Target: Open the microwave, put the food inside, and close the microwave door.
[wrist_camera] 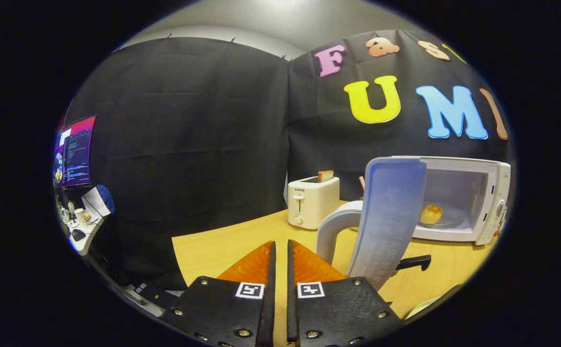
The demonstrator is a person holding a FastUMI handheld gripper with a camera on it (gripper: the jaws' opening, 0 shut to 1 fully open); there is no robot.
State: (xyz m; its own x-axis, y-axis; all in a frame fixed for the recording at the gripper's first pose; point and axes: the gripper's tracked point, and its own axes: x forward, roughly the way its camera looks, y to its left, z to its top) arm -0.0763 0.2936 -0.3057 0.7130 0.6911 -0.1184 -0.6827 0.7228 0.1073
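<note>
**Now the door stands between us and the finish**

We start with the table (222, 246), which spreads ahead of the tongs. Beyond them and off to the right sits the microwave (490, 193), its cavity open toward us. Its door (389, 212) is swung out and stands nearly edge-on to us, just ahead of the right finger, with the curved handle (331, 229) on the side nearer the tongs. Straight beyond the fingers stands a toaster (311, 202) with a slice of bread (325, 175) poking up.

Inside the cavity, past the door's far face, rests the food (431, 213), a small roll as best we can tell through the distortion.

Our tongs (280, 250) are nearly shut, only a thin slit between the fingers, and they hold nothing.

We judge two steps done and closing left. The door's outer face lies ahead and right, its long axis upright, so we think a push from the handle side toward the cavity would swing it home.
</note>
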